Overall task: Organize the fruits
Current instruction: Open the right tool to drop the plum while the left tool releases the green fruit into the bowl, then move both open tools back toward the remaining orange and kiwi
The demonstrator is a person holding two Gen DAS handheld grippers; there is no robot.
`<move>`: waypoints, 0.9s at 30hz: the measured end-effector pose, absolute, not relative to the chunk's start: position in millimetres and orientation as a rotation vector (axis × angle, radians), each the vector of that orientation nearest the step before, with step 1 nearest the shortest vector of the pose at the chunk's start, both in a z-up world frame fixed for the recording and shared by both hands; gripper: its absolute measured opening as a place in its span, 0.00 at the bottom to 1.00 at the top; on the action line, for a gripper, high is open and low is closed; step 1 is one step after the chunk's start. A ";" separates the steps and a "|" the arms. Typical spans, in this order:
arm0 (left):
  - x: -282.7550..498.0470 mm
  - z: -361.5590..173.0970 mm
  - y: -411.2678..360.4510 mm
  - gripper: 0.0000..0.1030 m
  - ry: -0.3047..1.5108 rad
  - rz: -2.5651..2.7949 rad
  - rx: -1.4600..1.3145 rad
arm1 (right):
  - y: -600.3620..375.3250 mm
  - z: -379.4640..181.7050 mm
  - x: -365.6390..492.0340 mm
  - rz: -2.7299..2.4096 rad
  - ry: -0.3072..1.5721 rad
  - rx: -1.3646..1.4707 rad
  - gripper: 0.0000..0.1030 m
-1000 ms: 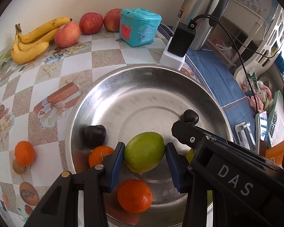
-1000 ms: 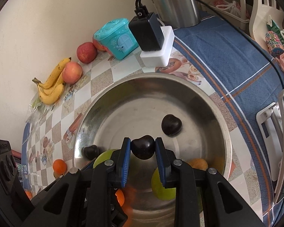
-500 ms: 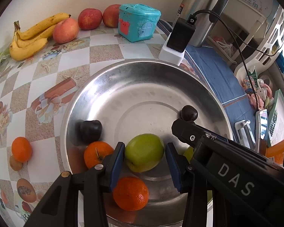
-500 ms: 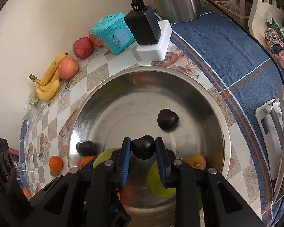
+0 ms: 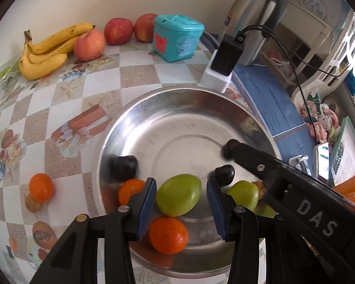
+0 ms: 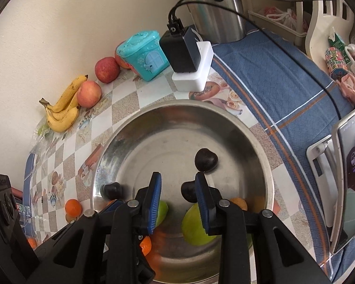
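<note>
A wide steel bowl holds the fruit. My left gripper hangs low over the bowl's near side, open. A green fruit lies between its blue pads, with a narrow gap at the right pad. My right gripper is opening. A dark plum sits between its jaws, close against the right pad and clear of the left pad. In the left wrist view that plum shows just beyond my left gripper's right finger.
The bowl also holds a second green fruit, two oranges, and two more dark plums. Outside lie an orange, bananas, apples, a teal box, a charger, a thermos and a phone stand.
The right jaws have parted, and the dark plum they clamped now touches only the right pad. A small gap has appeared between the green fruit and the left gripper's right pad.
</note>
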State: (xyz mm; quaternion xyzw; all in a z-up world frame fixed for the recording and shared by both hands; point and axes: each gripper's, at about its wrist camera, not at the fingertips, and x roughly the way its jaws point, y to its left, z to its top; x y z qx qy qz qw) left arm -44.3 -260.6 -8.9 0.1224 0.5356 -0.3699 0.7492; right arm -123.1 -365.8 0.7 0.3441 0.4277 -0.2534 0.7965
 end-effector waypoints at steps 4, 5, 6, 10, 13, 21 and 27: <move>-36.3 -8.1 -250.3 0.47 1.194 -0.763 0.257 | -363.1 5.6 -124.6 -0.550 0.920 0.714 0.30; -34.1 -8.0 -247.5 0.47 1.199 -0.753 0.250 | -362.2 5.9 -124.5 -0.551 0.922 0.708 0.30; -31.6 -7.8 -244.5 0.47 1.203 -0.738 0.246 | -361.0 6.3 -124.1 -0.551 0.925 0.702 0.30; -20.9 -3.9 -230.8 0.47 1.211 -0.707 0.199 | -356.9 5.2 -122.3 -0.550 0.934 0.687 0.29; -12.5 1.9 -220.3 0.47 1.208 -0.686 0.159 | -354.6 1.9 -121.1 -0.549 0.950 0.681 0.29; 6.4 9.1 -192.6 0.48 1.199 -0.581 0.135 | -348.4 2.8 -118.6 -0.555 0.972 0.645 0.29; 20.3 8.7 -169.0 0.53 1.206 -0.514 0.092 | -338.2 1.5 -110.6 -0.548 1.008 0.603 0.29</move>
